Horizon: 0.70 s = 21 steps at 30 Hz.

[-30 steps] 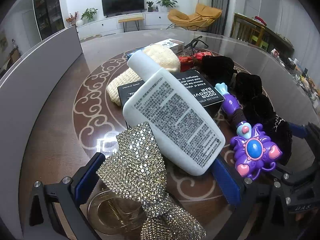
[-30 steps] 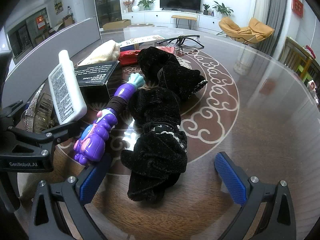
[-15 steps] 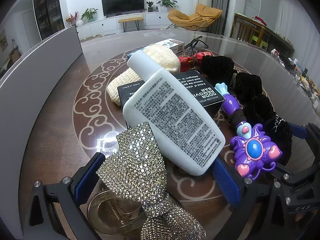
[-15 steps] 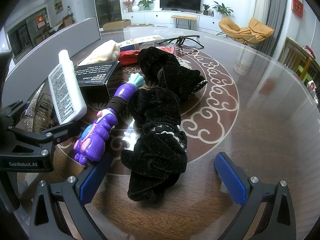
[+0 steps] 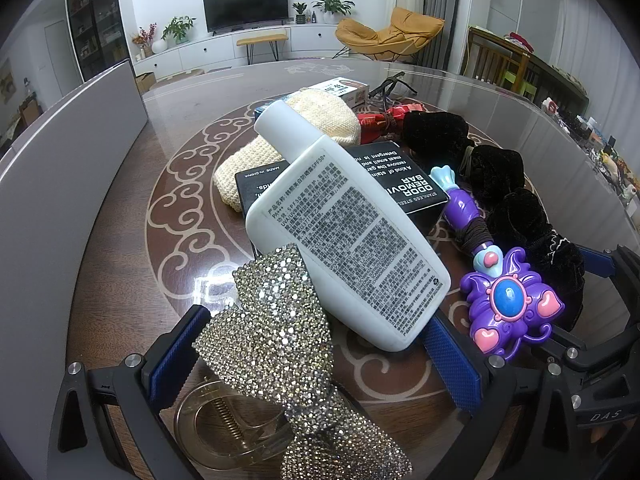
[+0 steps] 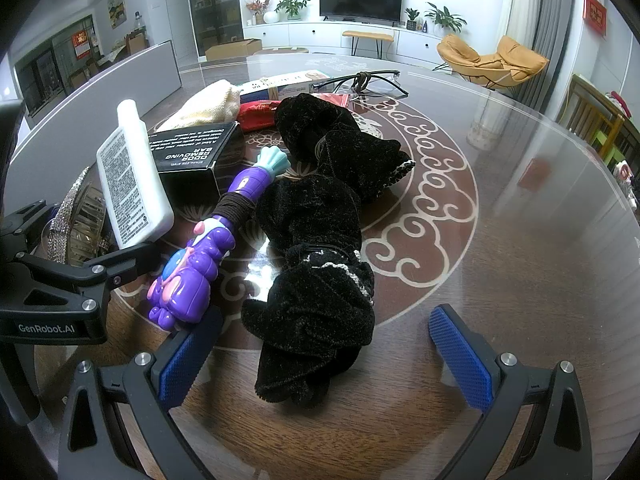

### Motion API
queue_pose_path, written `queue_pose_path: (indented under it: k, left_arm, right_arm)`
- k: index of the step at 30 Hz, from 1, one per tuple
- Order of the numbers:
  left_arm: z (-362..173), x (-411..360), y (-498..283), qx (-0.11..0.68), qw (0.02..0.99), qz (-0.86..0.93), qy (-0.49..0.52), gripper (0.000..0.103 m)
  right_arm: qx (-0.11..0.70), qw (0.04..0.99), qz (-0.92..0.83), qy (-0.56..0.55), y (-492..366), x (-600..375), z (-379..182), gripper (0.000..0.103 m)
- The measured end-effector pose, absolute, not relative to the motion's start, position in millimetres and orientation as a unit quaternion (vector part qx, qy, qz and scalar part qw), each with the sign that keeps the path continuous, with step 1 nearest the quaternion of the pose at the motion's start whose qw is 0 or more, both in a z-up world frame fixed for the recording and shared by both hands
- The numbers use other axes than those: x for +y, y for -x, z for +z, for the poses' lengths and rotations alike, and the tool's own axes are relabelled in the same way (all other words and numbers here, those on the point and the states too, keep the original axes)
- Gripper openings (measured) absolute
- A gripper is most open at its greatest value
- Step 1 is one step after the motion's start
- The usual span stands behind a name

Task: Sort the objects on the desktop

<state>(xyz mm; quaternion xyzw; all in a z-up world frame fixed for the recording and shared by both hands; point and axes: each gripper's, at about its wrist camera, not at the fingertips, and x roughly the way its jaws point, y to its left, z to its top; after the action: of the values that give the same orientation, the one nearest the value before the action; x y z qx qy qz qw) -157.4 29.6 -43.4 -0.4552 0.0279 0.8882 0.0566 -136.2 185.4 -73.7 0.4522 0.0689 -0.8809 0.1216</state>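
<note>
My left gripper [image 5: 314, 360] is open, its blue pads spread wide. Between them a white bottle [image 5: 348, 240] lies slanted, propped on a black box [image 5: 404, 184] and a rhinestone bow clip [image 5: 272, 332]. The bottle's base is by the right pad; I cannot tell if they touch. A purple toy wand [image 5: 508, 304] lies just right of that pad. My right gripper [image 6: 324, 360] is open, its fingers on either side of the near end of a black velvet cloth [image 6: 316, 248]. The wand [image 6: 192, 276] lies by its left finger, the bottle [image 6: 132, 184] further left.
On the round glass-topped table [image 6: 520, 240], behind the box, lie a cream knitted piece [image 5: 320, 120], a red packet [image 6: 256, 114], a white carton [image 6: 280, 84] and glasses [image 6: 360, 80]. A grey panel [image 5: 60, 160] curves along the left edge. Bare table shows right of the cloth.
</note>
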Motion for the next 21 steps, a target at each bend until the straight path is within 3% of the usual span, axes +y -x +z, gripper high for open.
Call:
queue_pose_path:
  k: [21]
  left_arm:
    - [-42.9, 28.6, 157.2, 0.028, 0.057, 0.888, 0.455, 0.103]
  right_arm:
    - [0.069, 0.122, -0.881, -0.452, 135.9, 185.6, -73.7, 0.103]
